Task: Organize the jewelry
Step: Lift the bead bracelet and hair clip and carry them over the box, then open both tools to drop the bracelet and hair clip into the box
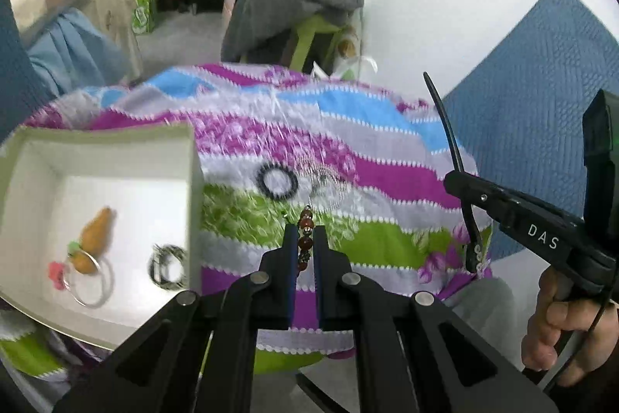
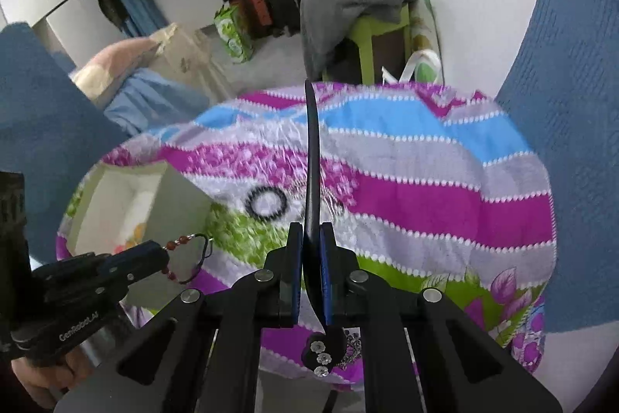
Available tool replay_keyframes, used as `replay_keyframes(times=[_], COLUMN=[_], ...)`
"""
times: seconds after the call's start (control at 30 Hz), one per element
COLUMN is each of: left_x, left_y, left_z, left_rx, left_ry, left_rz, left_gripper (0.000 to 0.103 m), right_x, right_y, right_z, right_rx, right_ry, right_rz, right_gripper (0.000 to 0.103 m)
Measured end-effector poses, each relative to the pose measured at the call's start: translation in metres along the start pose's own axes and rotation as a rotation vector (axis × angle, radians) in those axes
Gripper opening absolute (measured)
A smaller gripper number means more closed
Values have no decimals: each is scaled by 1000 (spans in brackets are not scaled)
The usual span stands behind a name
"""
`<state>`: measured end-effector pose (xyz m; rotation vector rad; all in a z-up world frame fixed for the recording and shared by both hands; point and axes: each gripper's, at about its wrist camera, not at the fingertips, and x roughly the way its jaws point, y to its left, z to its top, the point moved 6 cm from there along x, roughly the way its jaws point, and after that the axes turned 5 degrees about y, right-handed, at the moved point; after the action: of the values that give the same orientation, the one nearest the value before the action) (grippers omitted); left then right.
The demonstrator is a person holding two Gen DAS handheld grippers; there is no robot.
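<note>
**Above a striped cloth, both grippers hold jewelry**

Over the round table's striped cloth [image 1: 387, 177], the left gripper [image 1: 305, 239] pinches a red beaded bracelet [image 1: 304, 239] beside the white box [image 1: 116, 146]. The right gripper [image 2: 310, 246] clamps a long black hair stick [image 2: 312, 161], its flowered end [image 2: 323, 351] hanging near the camera. Blurred inside the box lie an orange keyring charm [image 1: 94, 239] and a dark coiled item [image 1: 167, 264]. A black ring [image 1: 276, 180] rests on the cloth.
</note>
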<state>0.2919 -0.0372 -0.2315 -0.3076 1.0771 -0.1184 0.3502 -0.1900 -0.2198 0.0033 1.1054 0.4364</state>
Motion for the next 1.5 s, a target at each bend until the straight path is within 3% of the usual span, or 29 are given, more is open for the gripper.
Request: replay_keyframes(times=[0.43,0.7,1.0,1.5], left_x=[-78,-106,-88,-41], left_y=[58,108,167,227], left_z=[54,60,39,-1], left_rx=[-14,-23,-80,-129], left_ry=[-110,-135,-101,-6], left_rz=[52,90,123,170], left_gripper=[5,6,6,6], right_x=[-27,-14,46,114], right_y=[82,148,191,214], right_z=[33,44,27,-18], right_rx=[-5,-46,-86,-169], right_ry=[-75,-76,20,161], right_rz=[13,74,107,85], right_gripper=[6,6,6,6])
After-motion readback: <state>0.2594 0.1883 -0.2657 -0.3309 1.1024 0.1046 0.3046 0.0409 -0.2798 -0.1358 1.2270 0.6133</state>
